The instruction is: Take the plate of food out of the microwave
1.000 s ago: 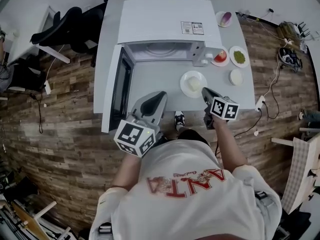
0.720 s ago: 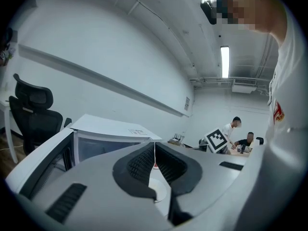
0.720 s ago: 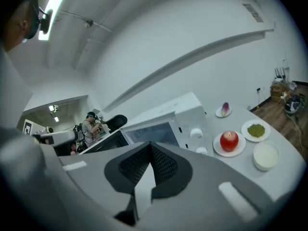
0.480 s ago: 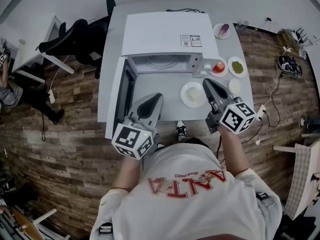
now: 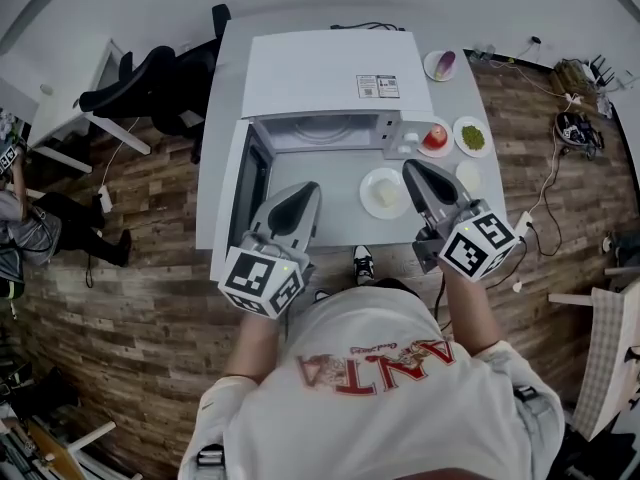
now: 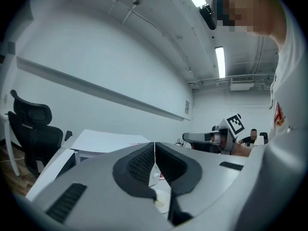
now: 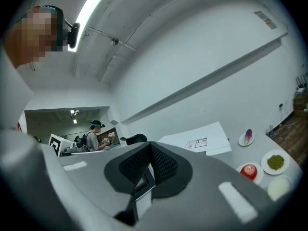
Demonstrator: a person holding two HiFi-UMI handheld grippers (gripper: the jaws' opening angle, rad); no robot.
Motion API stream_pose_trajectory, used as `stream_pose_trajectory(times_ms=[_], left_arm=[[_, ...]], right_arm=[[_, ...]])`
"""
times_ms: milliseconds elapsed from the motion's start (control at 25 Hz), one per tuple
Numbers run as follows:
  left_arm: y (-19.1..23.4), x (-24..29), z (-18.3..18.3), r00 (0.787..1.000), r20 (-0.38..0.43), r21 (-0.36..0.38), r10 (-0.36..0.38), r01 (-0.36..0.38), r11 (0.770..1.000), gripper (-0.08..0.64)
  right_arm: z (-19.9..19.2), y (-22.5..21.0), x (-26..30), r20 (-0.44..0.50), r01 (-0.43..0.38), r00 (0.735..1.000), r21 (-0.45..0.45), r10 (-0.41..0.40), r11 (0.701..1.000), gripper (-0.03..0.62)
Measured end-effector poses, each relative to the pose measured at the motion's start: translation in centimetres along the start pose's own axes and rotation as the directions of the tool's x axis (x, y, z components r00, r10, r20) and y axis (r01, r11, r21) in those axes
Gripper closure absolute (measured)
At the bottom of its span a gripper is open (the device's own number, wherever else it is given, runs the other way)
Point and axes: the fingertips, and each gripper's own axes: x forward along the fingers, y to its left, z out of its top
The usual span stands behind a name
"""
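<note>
As is shown in the head view, the plate of food (image 5: 385, 192) is already set on the table (image 5: 330, 183) just in front of the microwave (image 5: 330, 73), whose door (image 5: 250, 193) is swung open to the left and whose cavity looks empty. The left gripper (image 5: 303, 193) and the right gripper (image 5: 413, 171) are held above the table on either side of the plate, touching nothing. In the left gripper view, the left gripper (image 6: 154, 147) is seen with its pads pressed together on nothing. In the right gripper view, the right gripper (image 7: 150, 150) is likewise closed and empty, with an apple (image 7: 249, 171) on a small dish off to the right. The removal is judged complete; at most, the door might be pushed shut next, which would call for a sideways nudge from the left gripper.
</note>
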Motion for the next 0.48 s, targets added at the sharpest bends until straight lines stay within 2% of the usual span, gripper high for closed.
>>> stream_pose_trajectory(times_ms=[480], left_arm=[[-0.35,0.93,0.36,1.0,-0.015,0.02,-0.011,0.011,1.0,0.549]], right_arm=[[0.22,0.08,0.34,-0.005,-0.031,1.0,-0.023,0.031,0.999,0.591]])
